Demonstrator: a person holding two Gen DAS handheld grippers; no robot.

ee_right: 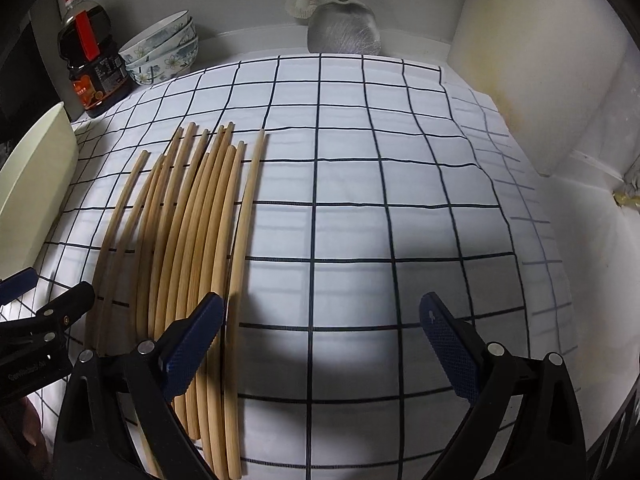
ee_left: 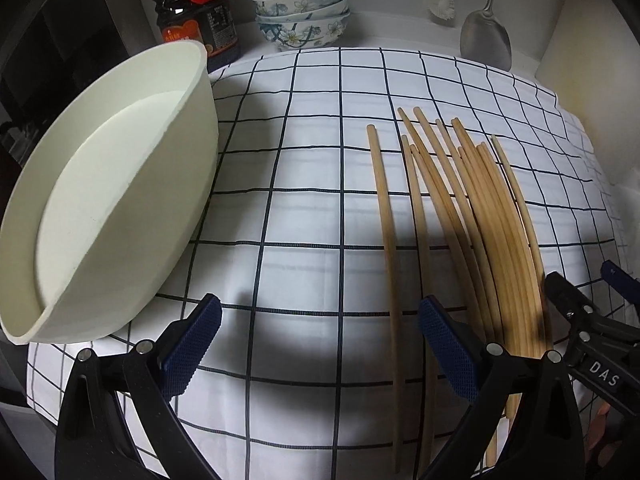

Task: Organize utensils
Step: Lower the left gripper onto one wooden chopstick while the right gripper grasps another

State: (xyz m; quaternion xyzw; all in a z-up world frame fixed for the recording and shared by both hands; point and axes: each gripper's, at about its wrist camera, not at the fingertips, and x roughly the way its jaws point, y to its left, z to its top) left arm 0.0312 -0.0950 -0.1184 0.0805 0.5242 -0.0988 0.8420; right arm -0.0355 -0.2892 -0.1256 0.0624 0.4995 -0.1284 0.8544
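My left gripper (ee_left: 320, 344): jaws spread wide, nothing between them, hovering low over the checked cloth (ee_left: 312, 184); its right finger sits over the near ends of the sticks.
My right gripper (ee_right: 320, 344): jaws also spread wide and empty, level beside the left one, its left finger over the near ends of the same sticks.
Chopsticks (ee_left: 452, 216): a loose bundle of pale wooden sticks lying flat on the cloth, between my two grippers; long axes run away from me, near ends under my fingers, far tips fanned out toward the back wall.
Cream tub (ee_left: 120, 184): on the cloth to the left, well apart from the sticks.
Far back: stacked floral bowls (ee_left: 304, 12) beside a dark sauce bottle (ee_left: 192, 8); a metal spatula (ee_right: 344, 28) leans at the wall.
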